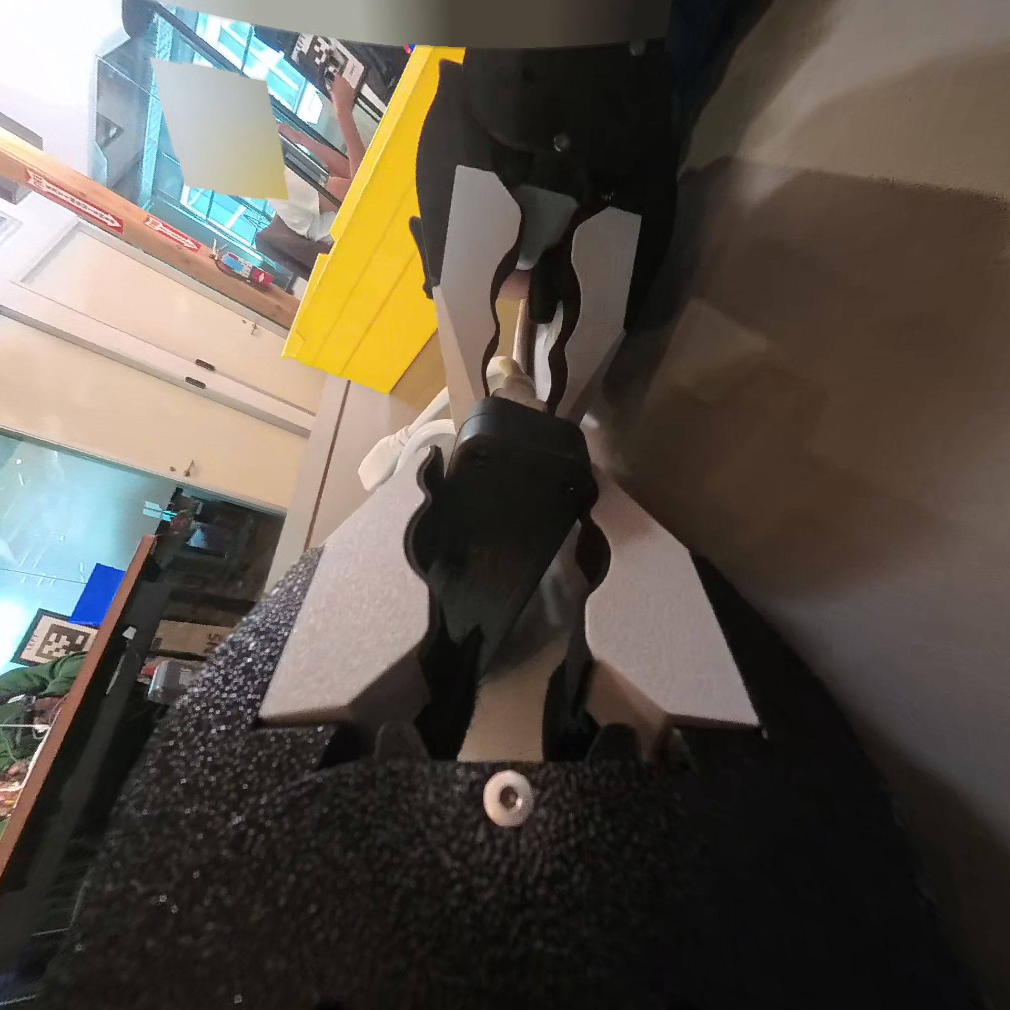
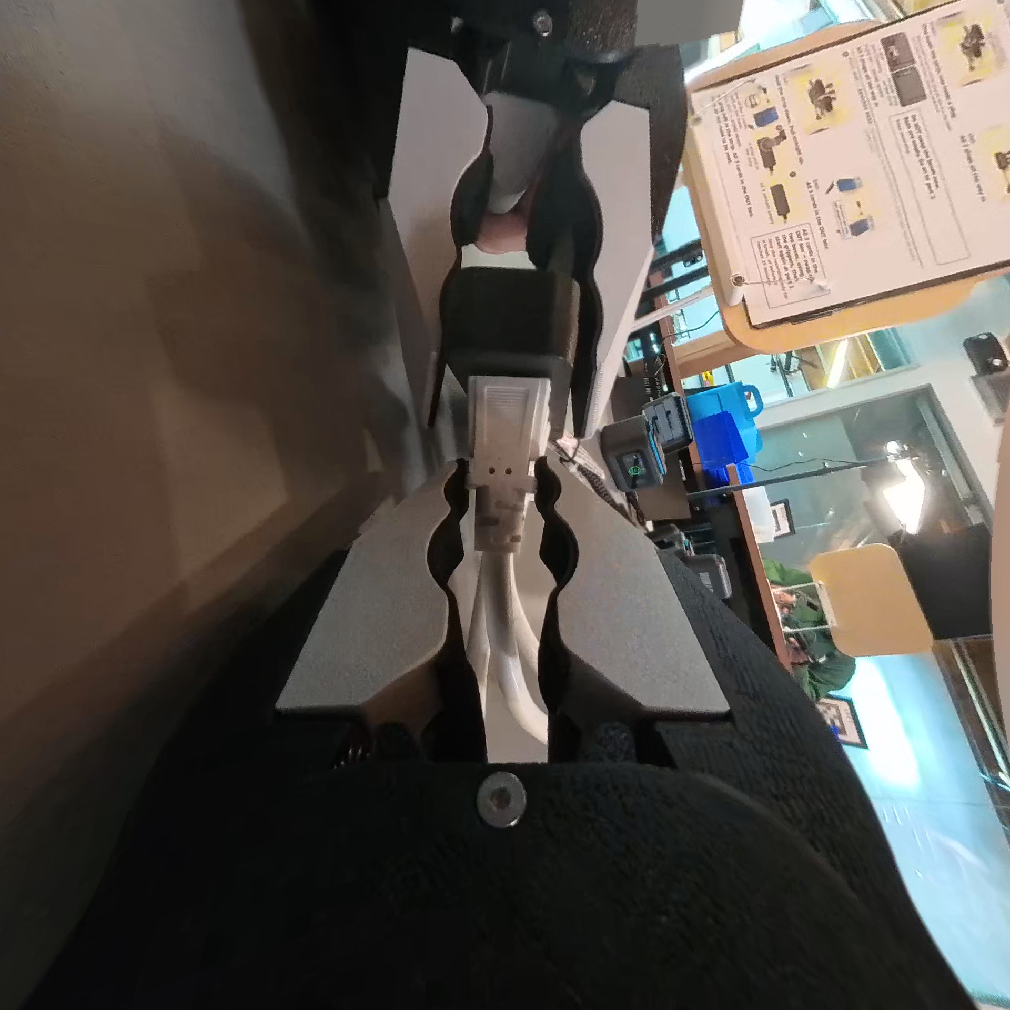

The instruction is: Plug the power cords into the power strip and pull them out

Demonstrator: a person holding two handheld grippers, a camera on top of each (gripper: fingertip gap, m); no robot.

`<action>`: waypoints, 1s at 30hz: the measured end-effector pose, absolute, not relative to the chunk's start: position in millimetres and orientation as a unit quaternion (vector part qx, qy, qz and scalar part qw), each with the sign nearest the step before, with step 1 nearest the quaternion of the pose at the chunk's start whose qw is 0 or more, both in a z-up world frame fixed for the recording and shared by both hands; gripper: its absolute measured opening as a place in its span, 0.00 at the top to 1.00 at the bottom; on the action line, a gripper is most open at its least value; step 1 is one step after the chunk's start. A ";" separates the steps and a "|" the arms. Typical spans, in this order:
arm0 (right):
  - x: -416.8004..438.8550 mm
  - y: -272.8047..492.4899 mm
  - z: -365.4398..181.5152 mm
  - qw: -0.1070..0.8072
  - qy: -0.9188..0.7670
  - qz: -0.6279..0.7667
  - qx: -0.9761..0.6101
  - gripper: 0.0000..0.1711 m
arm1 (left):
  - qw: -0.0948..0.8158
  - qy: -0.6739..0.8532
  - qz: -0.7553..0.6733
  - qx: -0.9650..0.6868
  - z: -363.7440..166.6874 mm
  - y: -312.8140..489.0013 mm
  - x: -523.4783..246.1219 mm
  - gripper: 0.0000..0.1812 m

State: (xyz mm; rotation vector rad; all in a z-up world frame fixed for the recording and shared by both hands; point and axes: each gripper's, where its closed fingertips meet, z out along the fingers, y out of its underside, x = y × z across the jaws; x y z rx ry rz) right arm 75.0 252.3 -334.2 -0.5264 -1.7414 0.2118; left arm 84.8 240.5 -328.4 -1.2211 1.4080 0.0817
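While the left hand-held gripper (image 1: 511, 524) clamps the black power strip (image 1: 508, 514) in mid-air, the right hand-held gripper (image 2: 500, 481) grips the white plug (image 2: 505, 437) seated at its end; keep both aligned and pull straight.

You have a plain tan-brown surface (image 1: 820, 437) filling the right side of the left wrist view and the left side of the right wrist view (image 2: 164, 382), blurred and crossed by broad soft shadows, so its grain and edges are hard to make out. In the left wrist view a yellow bin (image 1: 371, 246) stands at the upper middle of the frame against the surface's pale far edge. Just below it a looped white cord (image 1: 399, 448) lies near the frame's centre, though you cannot tell exactly where it touches.
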 end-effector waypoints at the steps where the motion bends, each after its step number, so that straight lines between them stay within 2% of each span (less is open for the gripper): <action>1: 75.9 251.5 -334.4 0.610 -0.755 0.090 -0.225 0.85 | 0.596 0.607 0.035 -0.526 -328.5 239.6 85.2 0.72; 19: 79.7 250.0 -336.0 0.600 -0.762 0.103 -0.221 0.85 | 0.619 0.615 0.027 -0.487 -325.9 239.3 92.6 0.73; 23: 78.5 251.9 -333.0 0.607 -0.757 0.108 -0.217 0.86 | 0.627 0.609 0.053 -0.484 -324.1 246.1 98.5 0.61; 30: 76.0 247.8 -332.1 0.618 -0.755 0.109 -0.188 0.80 | 0.645 0.602 0.072 -0.465 -319.0 251.6 99.0 0.58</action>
